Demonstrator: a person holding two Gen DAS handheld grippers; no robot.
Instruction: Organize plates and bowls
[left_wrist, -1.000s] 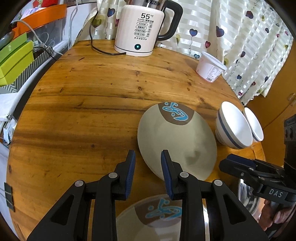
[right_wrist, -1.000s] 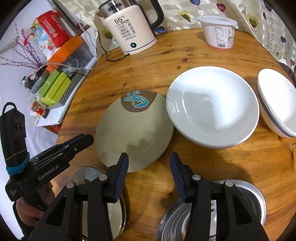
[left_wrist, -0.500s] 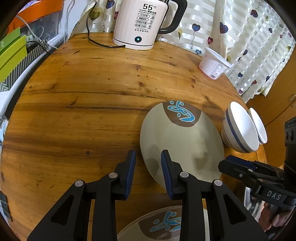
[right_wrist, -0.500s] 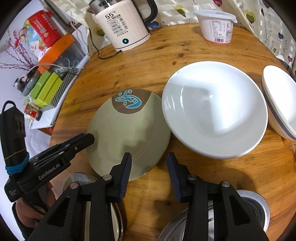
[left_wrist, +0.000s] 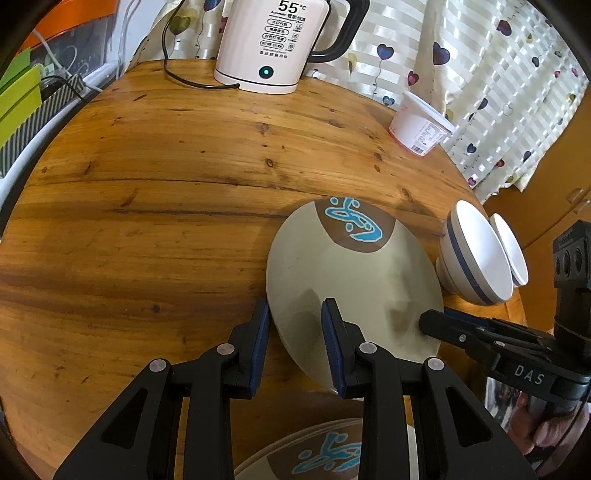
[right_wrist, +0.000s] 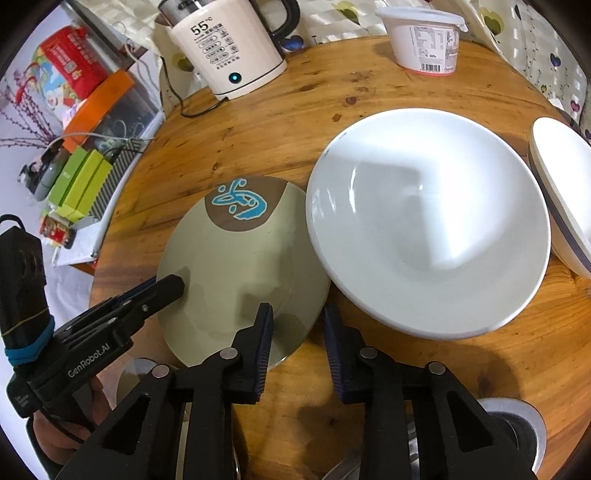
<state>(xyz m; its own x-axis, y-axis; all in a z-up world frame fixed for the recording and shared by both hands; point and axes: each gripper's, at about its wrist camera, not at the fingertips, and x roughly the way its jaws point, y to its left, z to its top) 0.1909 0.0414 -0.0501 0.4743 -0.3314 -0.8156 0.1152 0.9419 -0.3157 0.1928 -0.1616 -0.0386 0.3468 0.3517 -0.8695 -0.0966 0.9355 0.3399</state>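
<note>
Glossy plate, varnished wooden table

Right hand-held gripper sits open over the beige plate's near edge, white plate just ahead-right on the worktop.

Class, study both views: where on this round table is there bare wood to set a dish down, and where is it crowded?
Free: the broad wood of the table, bordered by the kettle, the beige plate and the left tool. Also a smaller patch between kettle and white tub. Crowded: the right side, where beige plate, white plate and striped bowls sit close together.
</note>
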